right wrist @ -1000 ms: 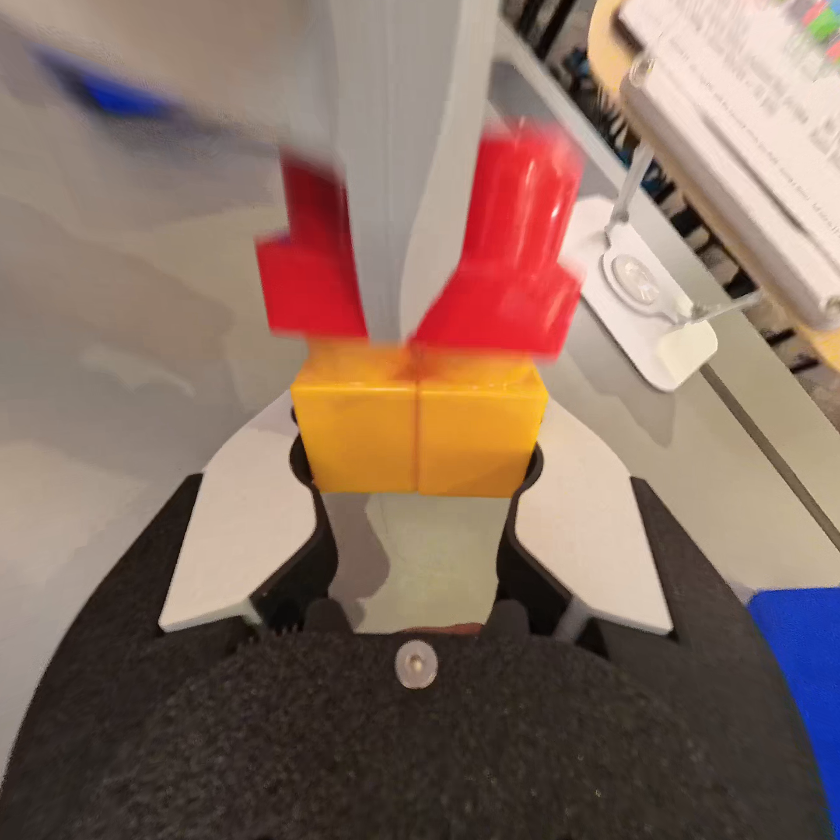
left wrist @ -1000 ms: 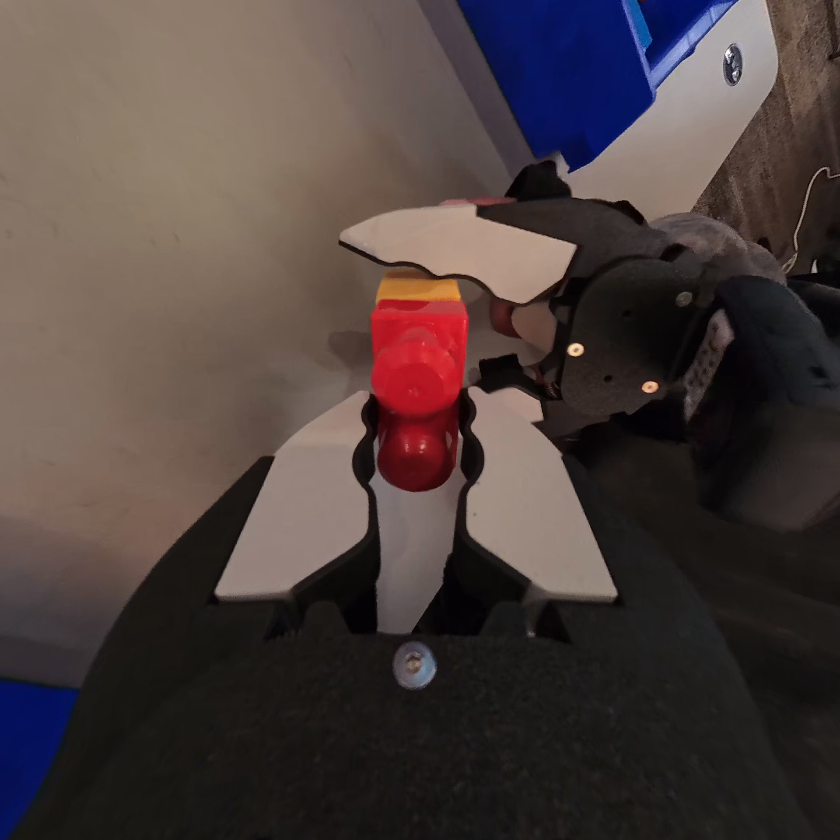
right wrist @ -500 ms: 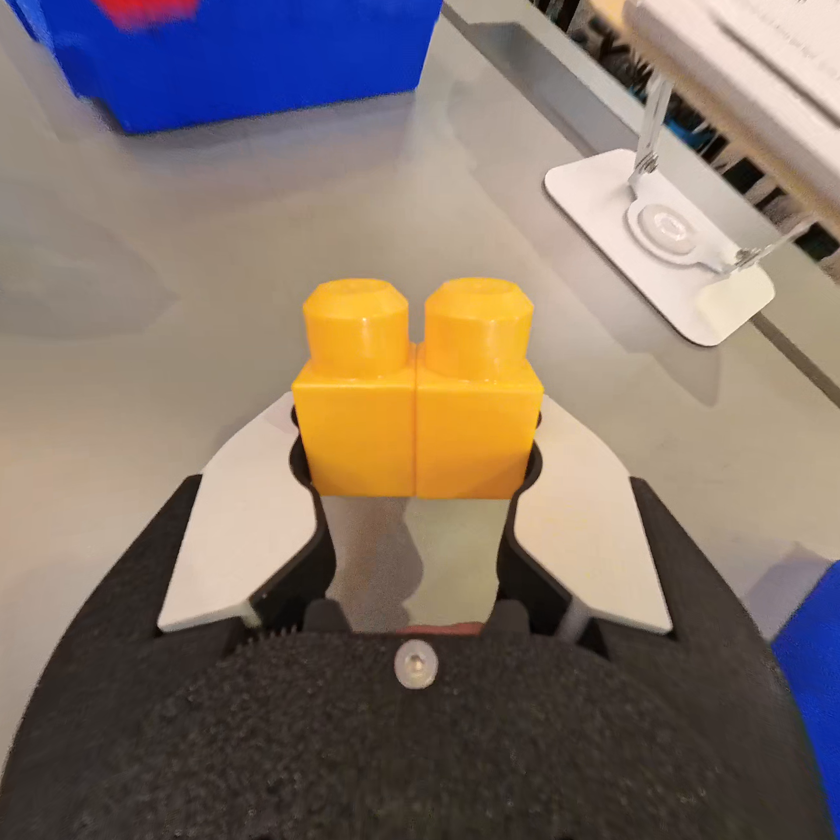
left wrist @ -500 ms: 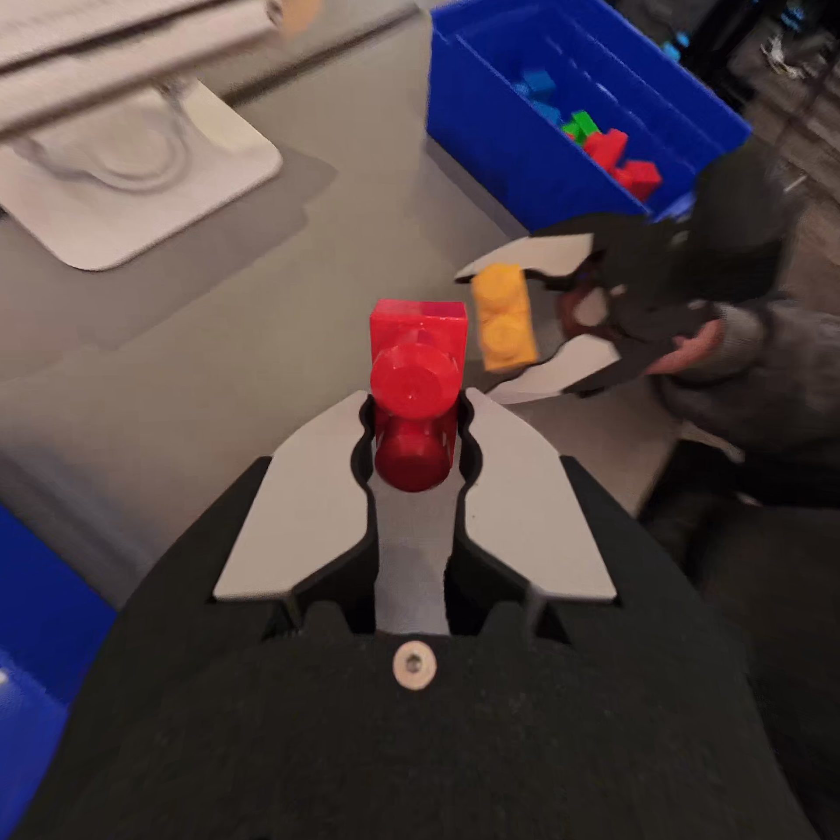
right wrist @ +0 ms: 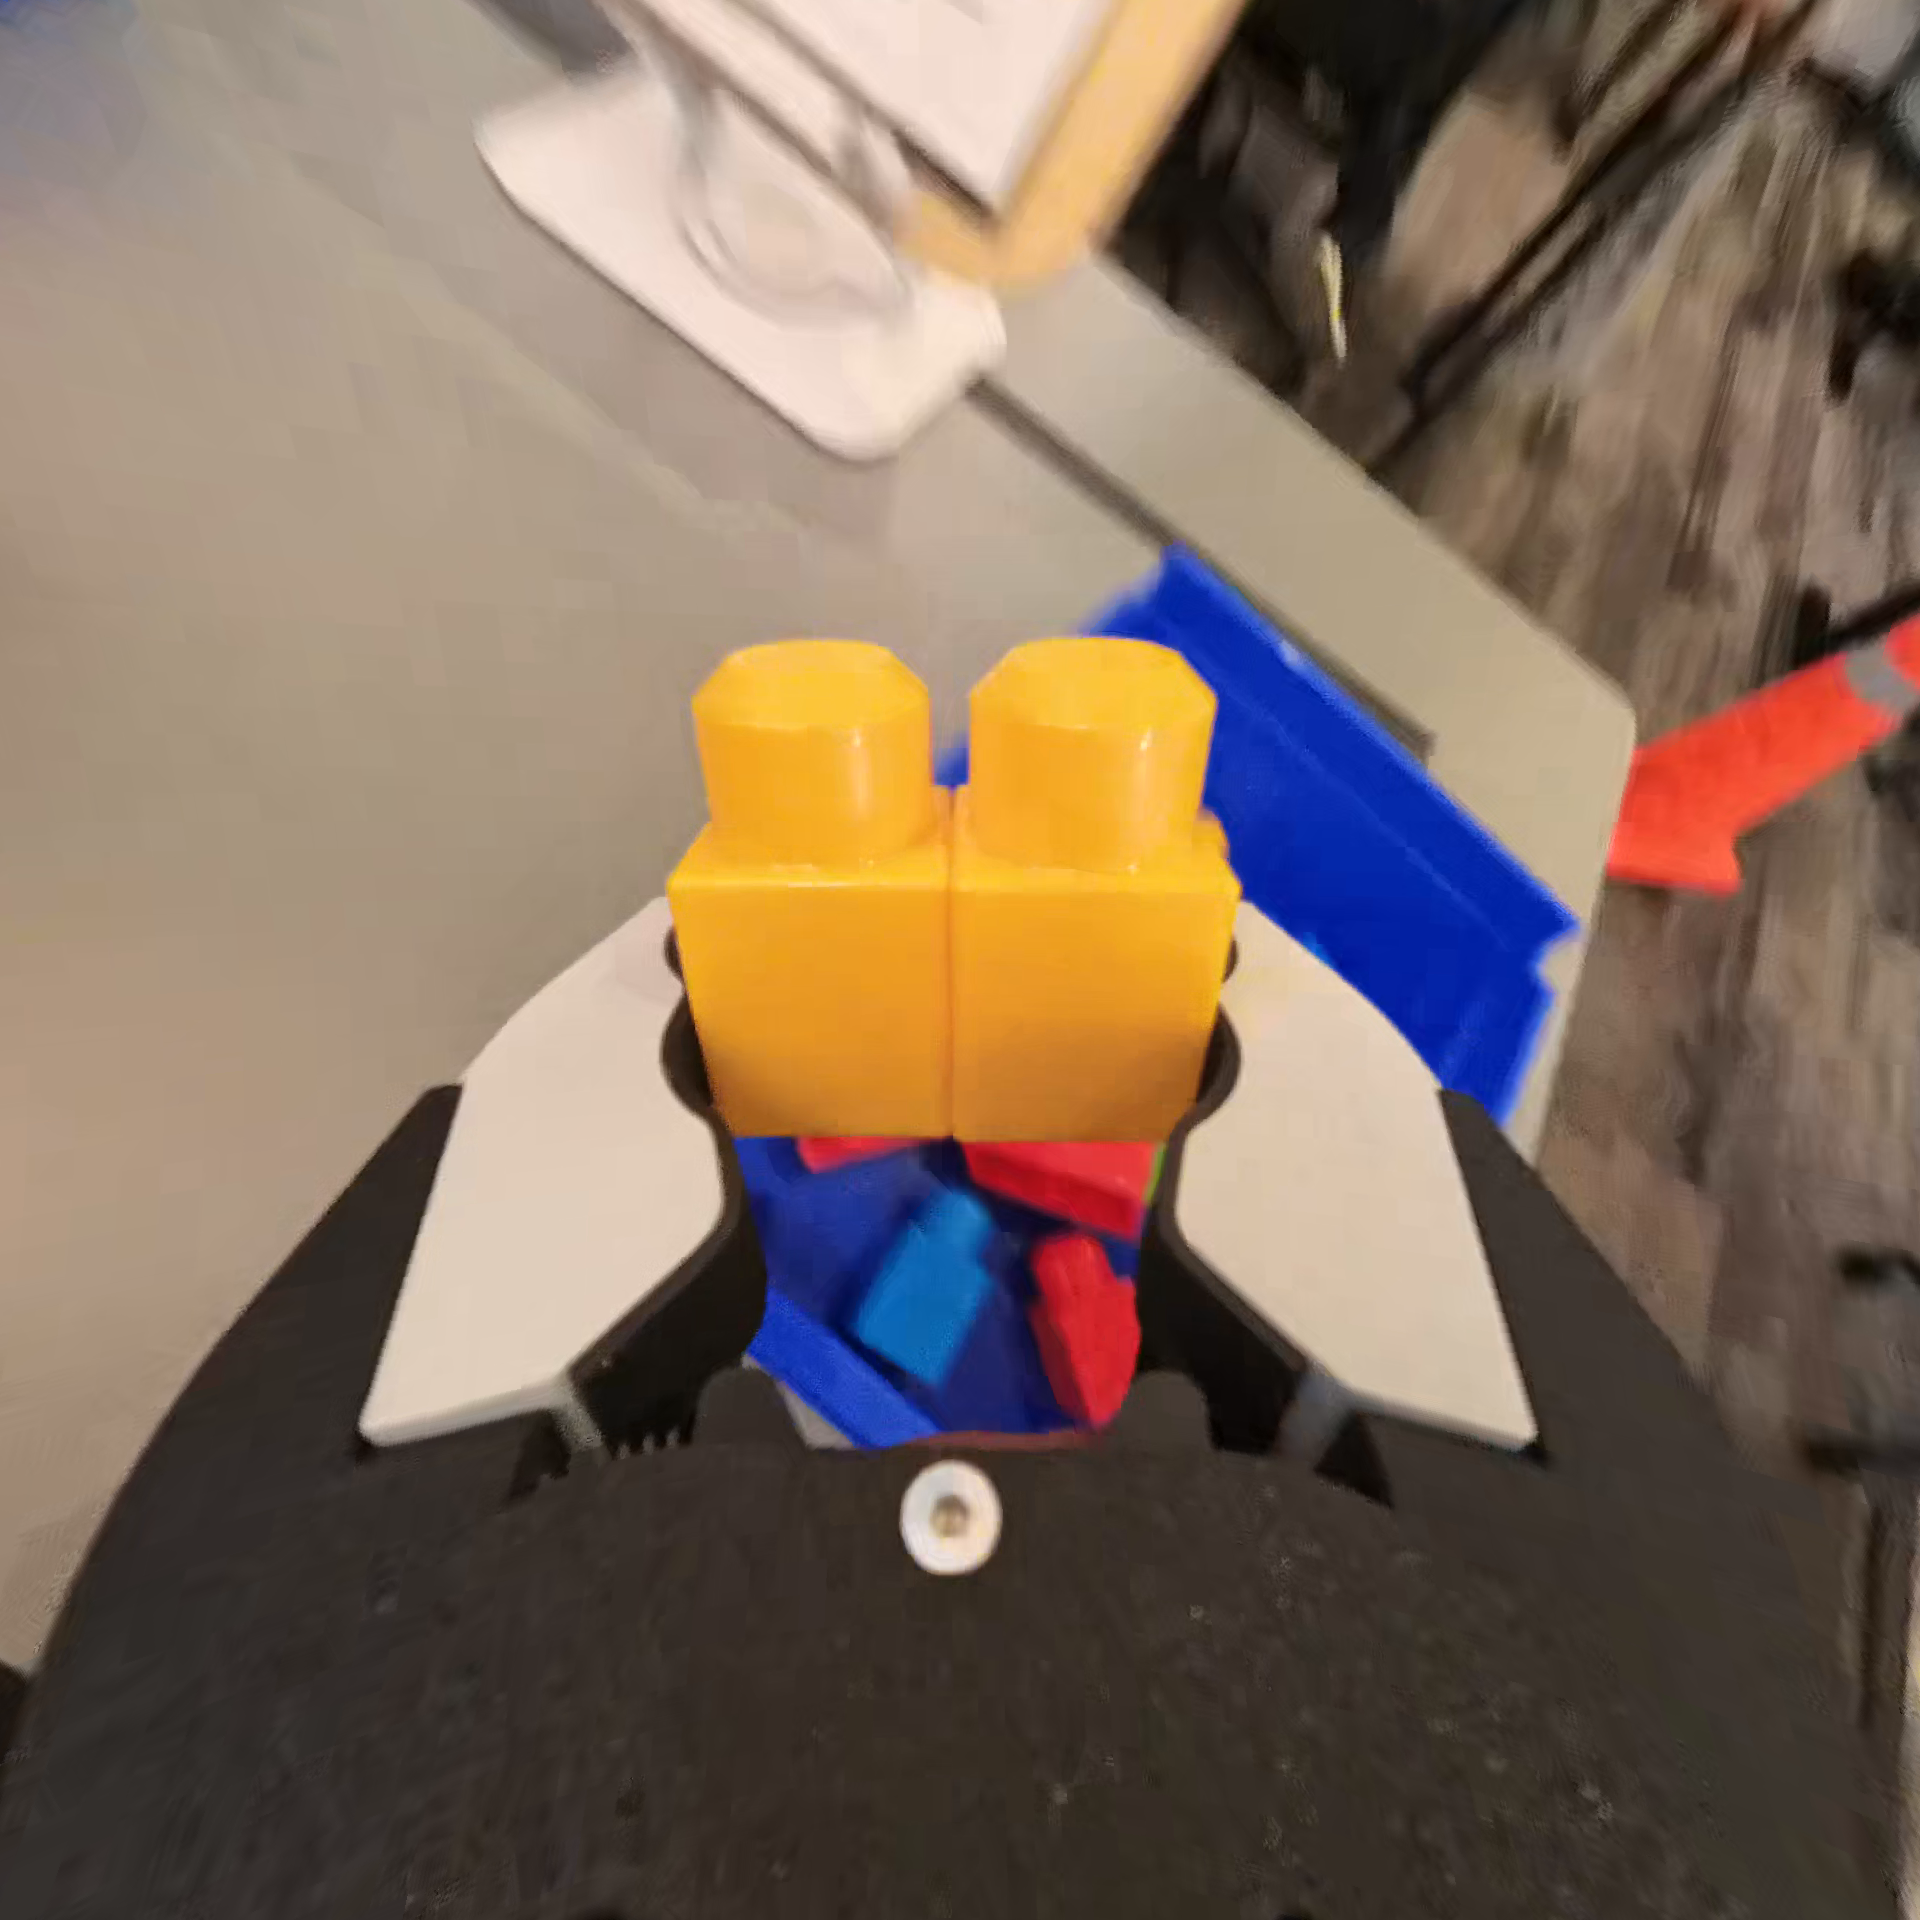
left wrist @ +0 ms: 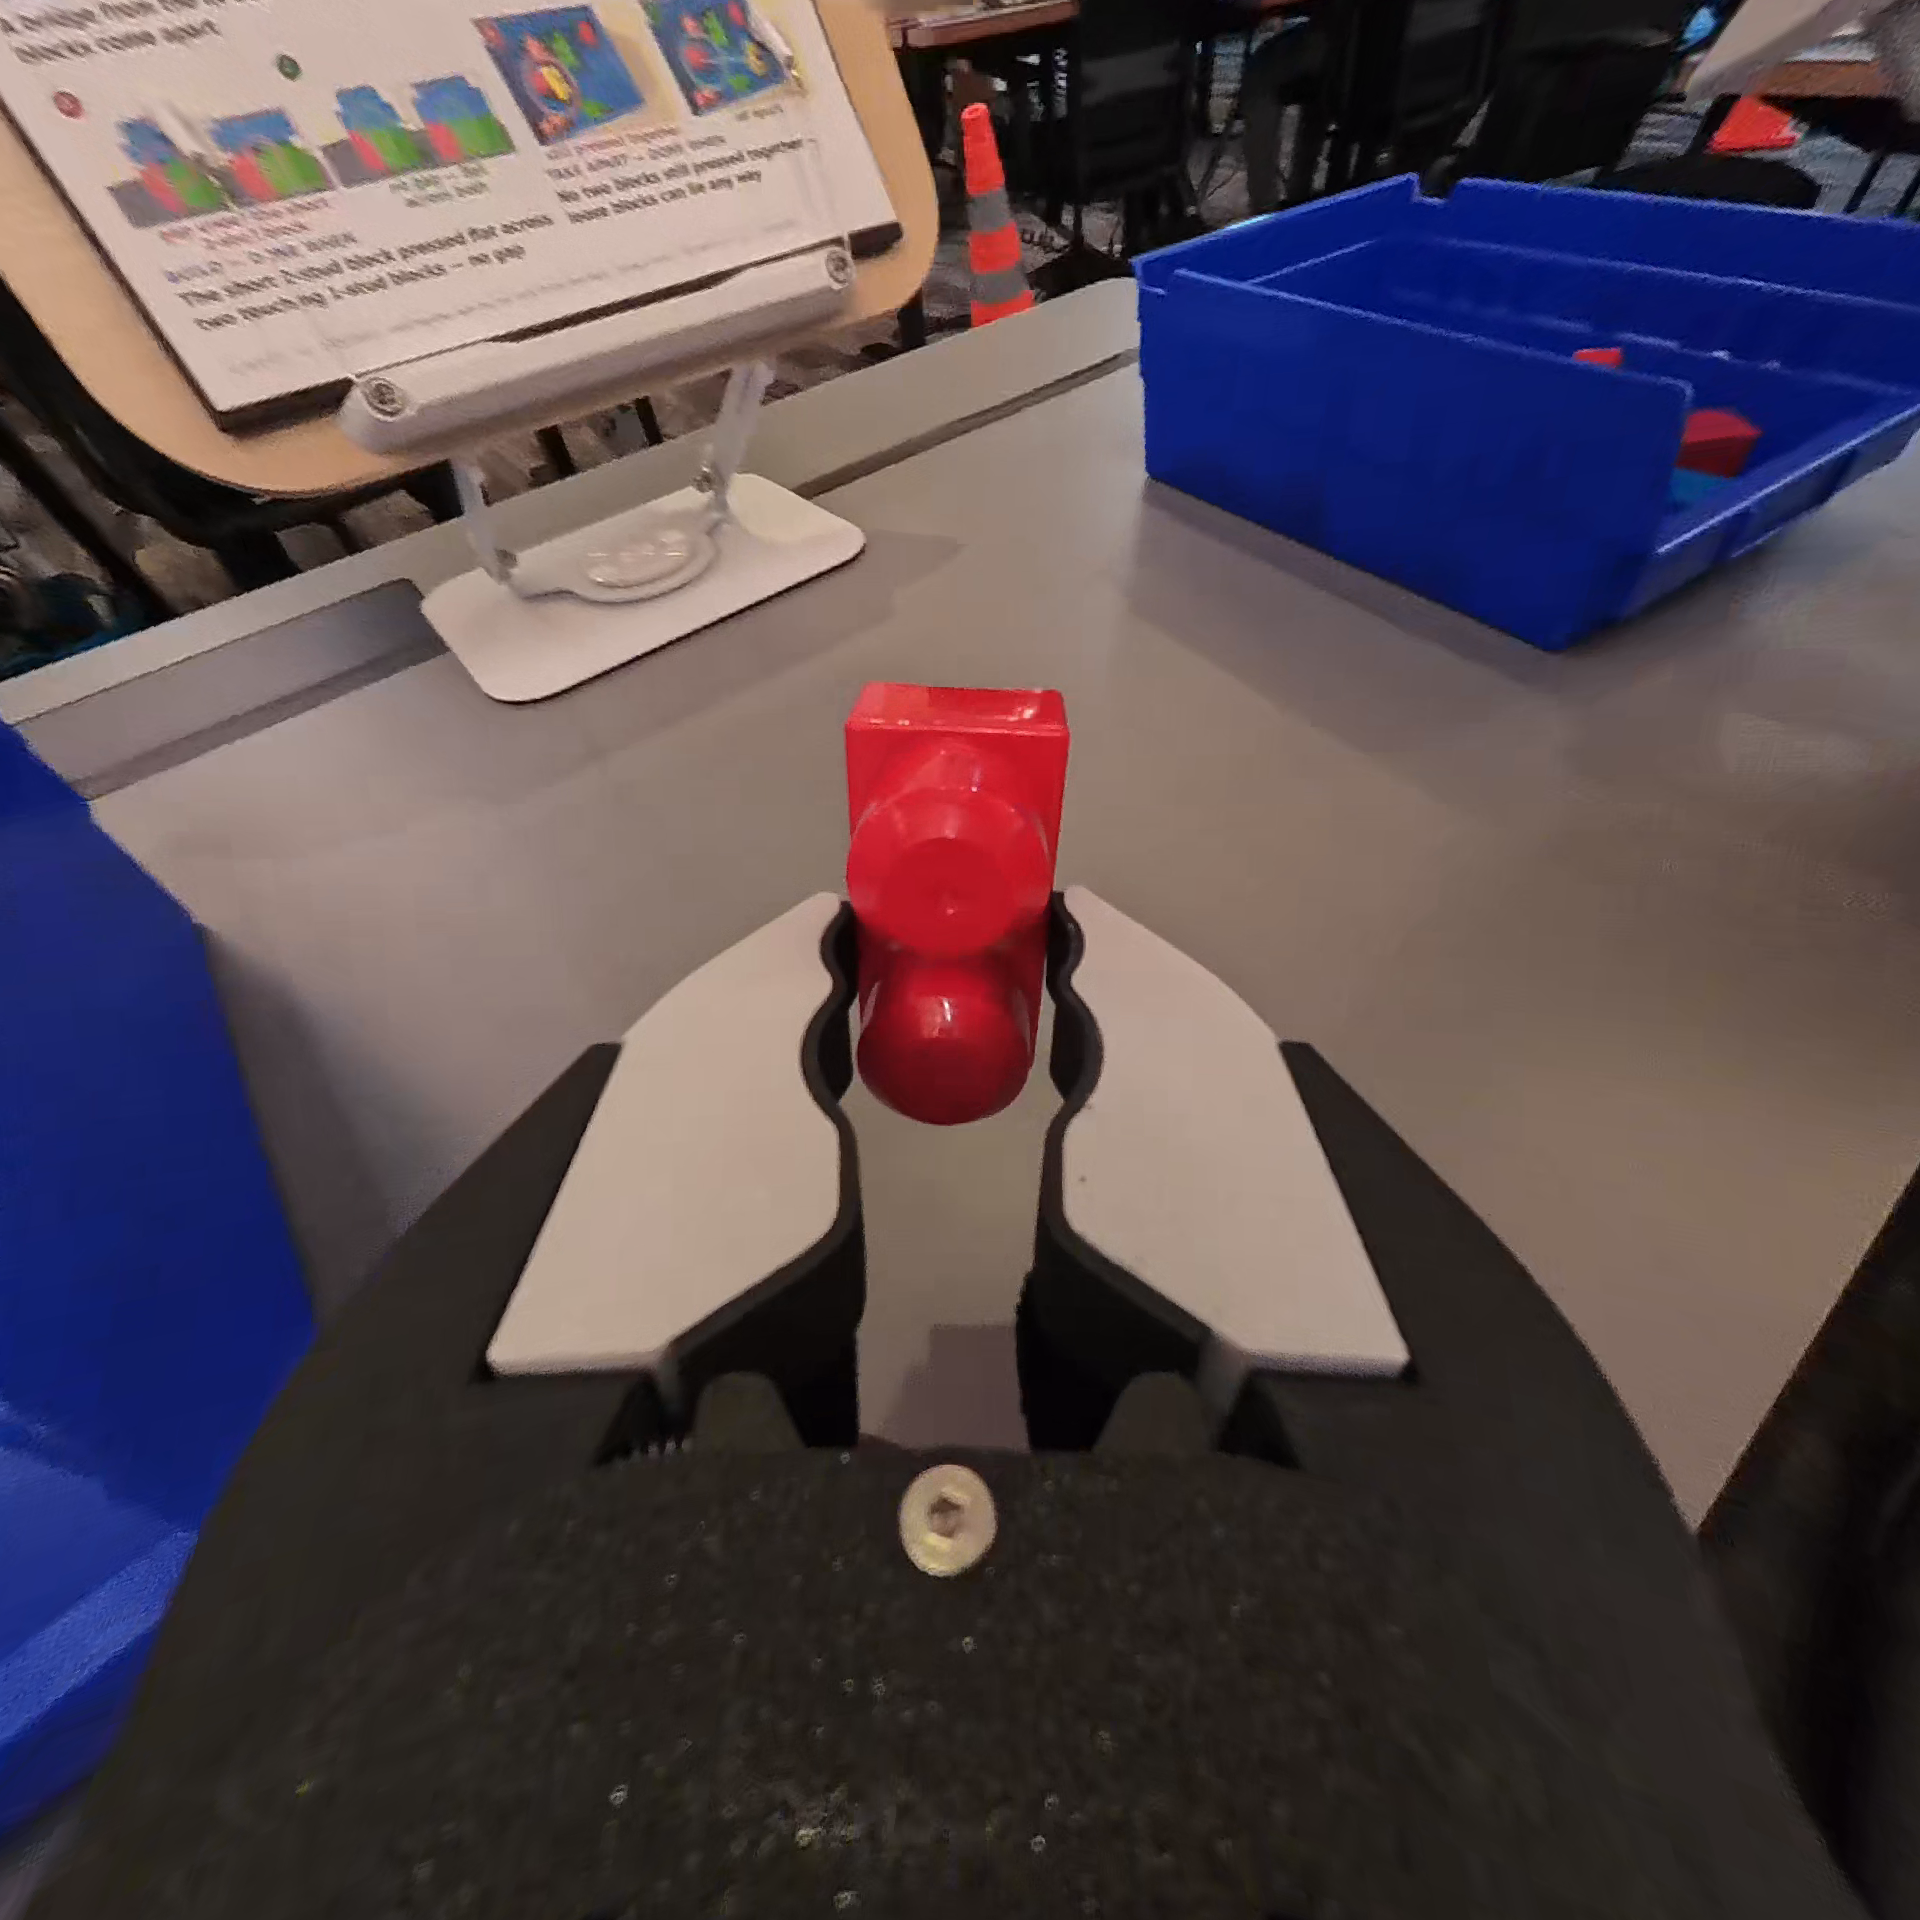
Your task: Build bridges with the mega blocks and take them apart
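Printed instruction card (left wrist: 436, 177) propped on a white stand, beyond the red block (left wrist: 956, 821). Left gripper (left wrist: 951, 935) pinching that red block above the grey table (left wrist: 1351, 831). Right gripper (right wrist: 951, 997) clamped on the yellow two-stud block (right wrist: 951, 935), over the blue bin (right wrist: 1351, 831) of loose blocks.

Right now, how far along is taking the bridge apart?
Done: the red block and the yellow block are apart, one in each gripper. In hand: the right gripper holds yellow above the blue bin of loose blocks. Left: dropping it, then stowing red, which the left gripper holds over the table.
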`<state>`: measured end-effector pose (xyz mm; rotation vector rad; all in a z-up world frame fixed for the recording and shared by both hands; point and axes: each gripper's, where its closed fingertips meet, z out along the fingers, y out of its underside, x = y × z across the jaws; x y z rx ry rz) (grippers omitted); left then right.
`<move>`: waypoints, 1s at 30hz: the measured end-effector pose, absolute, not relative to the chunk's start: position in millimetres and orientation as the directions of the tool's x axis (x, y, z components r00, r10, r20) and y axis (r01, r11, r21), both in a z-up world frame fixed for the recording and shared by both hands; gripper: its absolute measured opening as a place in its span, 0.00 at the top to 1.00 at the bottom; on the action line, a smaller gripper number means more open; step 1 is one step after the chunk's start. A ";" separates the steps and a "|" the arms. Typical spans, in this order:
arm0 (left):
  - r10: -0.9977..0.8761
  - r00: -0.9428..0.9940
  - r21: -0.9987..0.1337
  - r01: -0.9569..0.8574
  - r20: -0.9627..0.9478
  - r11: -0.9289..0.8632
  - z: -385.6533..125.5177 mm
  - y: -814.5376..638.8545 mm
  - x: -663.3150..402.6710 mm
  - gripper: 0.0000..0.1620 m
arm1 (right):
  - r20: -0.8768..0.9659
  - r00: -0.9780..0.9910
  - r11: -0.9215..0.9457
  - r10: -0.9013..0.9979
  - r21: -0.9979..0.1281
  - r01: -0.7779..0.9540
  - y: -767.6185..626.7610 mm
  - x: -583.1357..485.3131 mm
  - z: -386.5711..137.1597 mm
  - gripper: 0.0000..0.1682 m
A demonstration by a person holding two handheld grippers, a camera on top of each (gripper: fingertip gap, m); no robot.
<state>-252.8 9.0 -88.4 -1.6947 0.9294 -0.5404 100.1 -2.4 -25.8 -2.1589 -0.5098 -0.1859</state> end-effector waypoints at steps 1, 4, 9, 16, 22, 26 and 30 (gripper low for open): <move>-0.804 0.586 -0.940 -0.320 -0.097 -0.120 -91.2 8.4 -250.5 0.79 | 0.312 0.903 -0.587 0.297 -0.686 0.430 -5.2 118.3 -41.0 0.46; -0.833 0.545 -0.923 -0.363 -0.099 -0.128 -100.4 4.7 -242.7 0.79 | 0.205 0.877 -0.723 0.435 -0.501 0.476 -15.3 133.2 -95.8 0.46; -0.844 0.532 -0.925 -0.352 -0.072 -0.143 -102.0 0.6 -238.7 0.79 | 0.106 0.789 -0.768 0.605 -0.184 0.614 -24.1 130.8 -150.7 0.46; -0.840 0.536 -0.922 -0.362 -0.084 -0.139 -102.5 -1.9 -239.9 0.79 | 0.078 0.731 -0.734 0.677 0.014 0.679 -21.8 130.9 -171.8 0.45; -0.846 0.525 -0.909 -0.391 -0.093 -0.142 -109.1 -4.4 -239.0 0.79 | 0.192 0.763 -0.745 0.617 -0.168 0.645 -29.3 130.6 -126.2 0.43; -0.850 0.519 -0.904 -0.402 -0.093 -0.146 -111.6 -4.5 -237.8 0.79 | 0.285 0.808 -0.586 0.516 -0.570 0.575 -42.9 95.1 -53.7 0.48; -0.865 0.496 -0.887 -0.431 -0.081 -0.164 -121.1 -6.3 -232.5 0.79 | 0.106 0.729 -0.294 0.676 -0.868 0.399 -87.9 -12.3 -42.7 0.53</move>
